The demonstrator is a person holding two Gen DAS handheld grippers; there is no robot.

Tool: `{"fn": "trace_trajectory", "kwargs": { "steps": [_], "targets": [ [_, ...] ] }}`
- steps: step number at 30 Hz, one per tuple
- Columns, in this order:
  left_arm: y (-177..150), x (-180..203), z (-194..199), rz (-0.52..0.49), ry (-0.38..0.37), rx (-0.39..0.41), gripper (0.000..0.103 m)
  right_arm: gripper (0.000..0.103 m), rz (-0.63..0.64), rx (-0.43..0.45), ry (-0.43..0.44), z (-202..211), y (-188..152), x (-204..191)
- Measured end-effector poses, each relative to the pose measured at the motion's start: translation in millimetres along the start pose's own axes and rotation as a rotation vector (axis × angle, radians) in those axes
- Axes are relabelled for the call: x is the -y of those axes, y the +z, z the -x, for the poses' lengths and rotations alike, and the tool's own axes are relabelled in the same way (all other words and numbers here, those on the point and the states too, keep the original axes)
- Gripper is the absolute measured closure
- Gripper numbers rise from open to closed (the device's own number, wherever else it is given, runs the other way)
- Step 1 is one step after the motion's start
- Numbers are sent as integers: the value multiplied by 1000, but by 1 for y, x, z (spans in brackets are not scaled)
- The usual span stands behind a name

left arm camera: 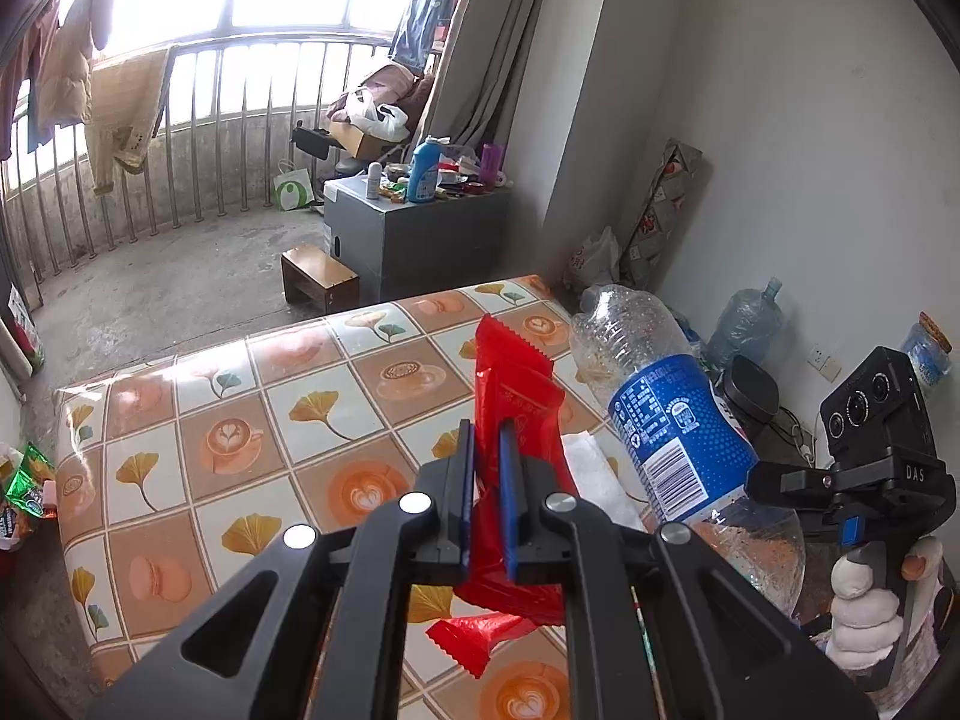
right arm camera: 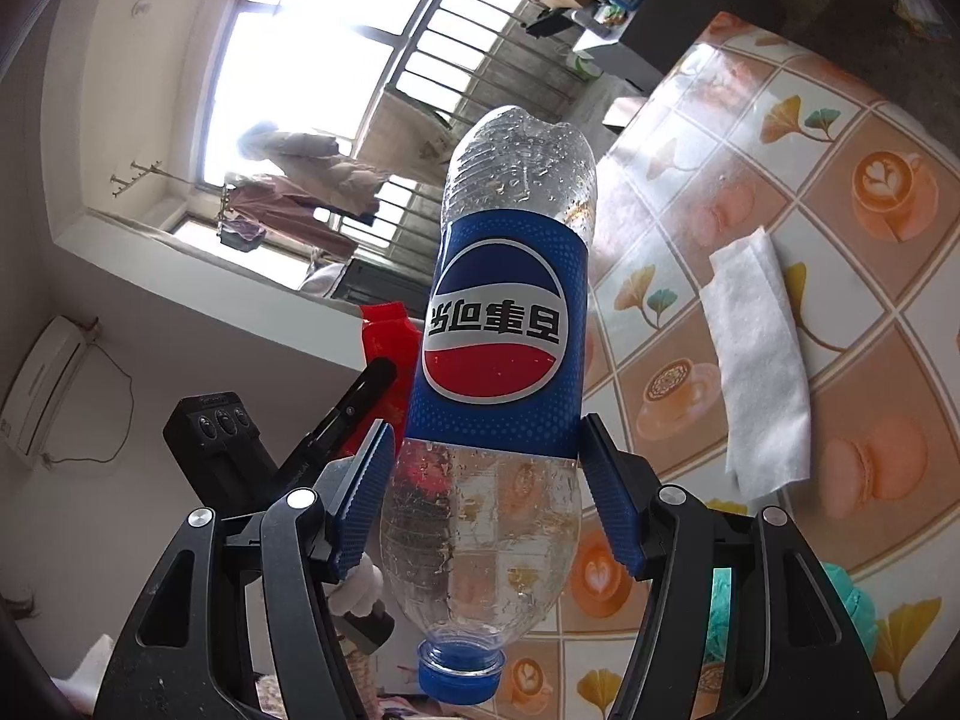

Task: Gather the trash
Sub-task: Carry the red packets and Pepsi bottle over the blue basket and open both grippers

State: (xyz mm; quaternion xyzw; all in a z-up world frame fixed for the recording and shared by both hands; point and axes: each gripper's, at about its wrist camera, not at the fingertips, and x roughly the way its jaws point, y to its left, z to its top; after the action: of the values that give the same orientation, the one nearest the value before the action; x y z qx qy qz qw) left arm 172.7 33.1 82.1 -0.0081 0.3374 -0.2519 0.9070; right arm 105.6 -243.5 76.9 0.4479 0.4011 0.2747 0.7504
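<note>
Both grippers are loaded as we are looking at this moment. Our left gripper (left arm camera: 486, 438) is pinching a red wrapper (left arm camera: 516, 396) between its nearly closed blue pads, the wrapper standing up past the fingertips and hanging crumpled below them. Our right gripper (right arm camera: 486, 462) is clamped on a clear plastic bottle (right arm camera: 510, 312), the pads pressing its sides just under the blue label. We are holding the bottle upside down relative to that gripper: its blue cap (right arm camera: 459, 675) is pointing back toward the hand, its base is sticking out ahead, and its long axis is running along the fingers.

Both items are hanging above the table (left arm camera: 198, 420) with its patterned cloth, not resting on it. In the left wrist view the bottle (left arm camera: 678, 420) is sitting just to the right of the wrapper, near it but apart.

We are judging that one piece of trash remains on the cloth: a white tissue (right arm camera: 759, 360), lying flat with its long axis running away from us. It is lying to the right of the bottle in the right wrist view, so our right hand (left arm camera: 864, 606) is the nearer one. With both grippers full, we are expecting to drop these off first; no bin is showing in either view.
</note>
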Motion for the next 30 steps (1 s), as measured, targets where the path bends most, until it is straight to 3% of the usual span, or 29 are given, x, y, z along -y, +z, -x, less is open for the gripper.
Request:
{"fn": "trace_trajectory", "kwargs": {
  "steps": [9, 17, 25, 30],
  "targets": [
    [29, 50, -4, -71, -89, 24, 96, 44, -1, 107, 43, 38, 5, 9],
    [50, 129, -41, -194, -201, 0, 96, 44, -55, 262, 23, 99, 2, 43],
    [59, 231, -118, -305, -354, -144, 96, 44, -211, 491, -46, 178, -13, 110],
    [42, 314, -175, -412, -432, -269, 96, 44, -390, 634, -95, 223, -32, 171]
  ]
}}
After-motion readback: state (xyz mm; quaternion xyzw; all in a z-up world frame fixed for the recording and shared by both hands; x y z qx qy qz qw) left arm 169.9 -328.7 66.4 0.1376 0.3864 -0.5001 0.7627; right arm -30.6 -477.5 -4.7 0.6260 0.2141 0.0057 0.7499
